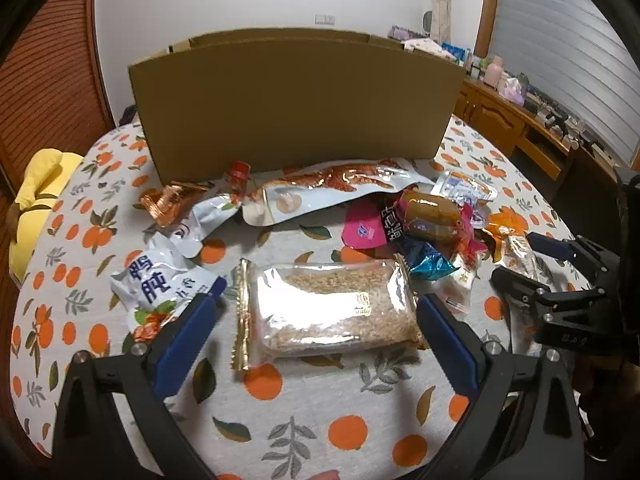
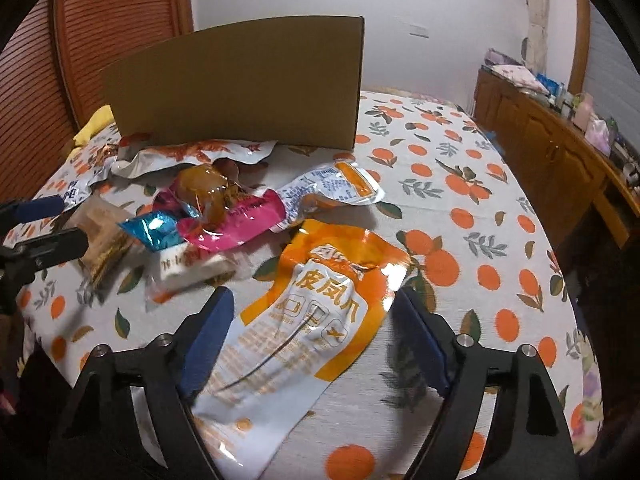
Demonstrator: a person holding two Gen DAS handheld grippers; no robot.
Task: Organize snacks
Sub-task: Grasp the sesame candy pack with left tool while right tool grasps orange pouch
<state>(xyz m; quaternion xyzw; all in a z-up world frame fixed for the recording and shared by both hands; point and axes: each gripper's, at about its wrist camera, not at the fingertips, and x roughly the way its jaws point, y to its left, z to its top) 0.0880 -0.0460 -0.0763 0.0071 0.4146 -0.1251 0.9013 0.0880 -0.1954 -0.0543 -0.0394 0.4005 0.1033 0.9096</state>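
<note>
Snacks: all loose on the orange-print tablecloth point(image 1: 360, 432), none visibly inside the cardboard box point(image 1: 296, 100), though the box interior can't be seen from either cam. So task looks barely begun; pretty much every pkt is left to sort.

Taking the box as landmark:
- Long shrimp-print pouch point(image 1: 332, 188) lies right at box's front wall, touching or nearly.
- Copper foil wrapper point(image 1: 168, 200) near box's front-left corner, white pkt w/ blue characters point(image 1: 156, 280) further out toward the camera on that side.
- Clear pkt of crumbly brown snack w/ gold edge point(image 1: 328, 308) sits out in front of box centre, well apart from it.
- Pink/brown/teal pile point(image 1: 424, 220) in front of box's right end.
- Orange-and-white pouch point(image 2: 312, 320) furthest out from box on the right side, flat on cloth.

Left gripper point(image 1: 316, 312): jaws spread wide, straddling the clear crumbly pkt; blue pads on either side w/ gaps showing, not pressing. Nothing gripped.

Right gripper point(image 2: 312, 328): jaws apart, orange-and-white pouch lying between them; left pad at or over the pouch edge, right pad clear of it. No squeeze visible, so not holding it yet.

Judgement: both hands are lined up for a first pick each, clear pkt on the left and orange pouch on the right. Left to do: grab, lift, carry to box, repeat for the rest of the pile.
</note>
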